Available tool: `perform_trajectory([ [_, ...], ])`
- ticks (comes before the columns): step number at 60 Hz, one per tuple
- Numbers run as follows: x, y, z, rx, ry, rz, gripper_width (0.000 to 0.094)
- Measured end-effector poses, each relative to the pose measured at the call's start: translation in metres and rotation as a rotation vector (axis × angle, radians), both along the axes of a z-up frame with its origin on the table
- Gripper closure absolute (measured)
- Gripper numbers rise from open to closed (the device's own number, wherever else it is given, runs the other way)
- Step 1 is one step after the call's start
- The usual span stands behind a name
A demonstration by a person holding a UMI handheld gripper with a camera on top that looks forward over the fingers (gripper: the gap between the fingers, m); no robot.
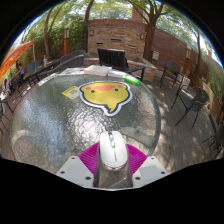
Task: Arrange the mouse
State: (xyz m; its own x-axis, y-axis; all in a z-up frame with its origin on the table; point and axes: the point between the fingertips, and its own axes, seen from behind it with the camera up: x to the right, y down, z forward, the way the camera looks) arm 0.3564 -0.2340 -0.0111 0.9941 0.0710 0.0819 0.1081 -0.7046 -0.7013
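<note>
A white computer mouse (113, 148) sits between the two fingers of my gripper (113, 156). Its nose points away from me. The magenta pads (90, 157) press against its left and right sides, so the gripper is shut on it. I hold the mouse over the near part of a round glass table (50, 125). A yellow duck-shaped mouse pad (103, 95) lies flat on the glass beyond the fingers, near the table's middle.
A black laptop-like object (112, 58) stands at the far side of the table, with a small green item (132, 78) to its right. Dark chairs (190, 100) stand around the table. A person (20, 72) sits at the far left. A brick wall and trees lie behind.
</note>
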Motion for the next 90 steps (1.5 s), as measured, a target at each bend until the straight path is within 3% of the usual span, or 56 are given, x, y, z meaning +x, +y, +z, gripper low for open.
perform_trajectory([
  [8,0.006,-0.002,0.042,0.06,-0.017,-0.079,0.0561],
  [16,0.021,0.021,0.122,0.173,-0.001,-0.17,0.0559],
  [24,0.03,0.082,0.206,0.31,0.006,-0.197,0.0561],
  [31,0.018,0.147,0.233,0.371,0.036,-0.185,0.0564],
  [42,-0.016,0.233,0.143,0.237,0.091,-0.138,0.0561],
  [53,-0.029,0.26,0.031,0.065,0.1,-0.132,0.0542],
  [60,-0.033,0.256,0.0,-0.023,0.1,-0.107,0.0432],
  [64,-0.037,0.253,0.001,-0.033,0.1,-0.097,0.036],
  [68,-0.038,0.244,0.013,-0.019,0.082,-0.088,0.009],
  [69,-0.038,0.242,0.018,-0.014,0.076,-0.087,0.0065],
  [72,-0.039,0.236,0.034,0.004,0.058,-0.083,0.0106],
  [77,-0.045,0.221,0.064,0.029,0.045,-0.079,0.0068],
  [90,-0.067,0.142,0.155,0.123,0.002,-0.111,0.0077],
])
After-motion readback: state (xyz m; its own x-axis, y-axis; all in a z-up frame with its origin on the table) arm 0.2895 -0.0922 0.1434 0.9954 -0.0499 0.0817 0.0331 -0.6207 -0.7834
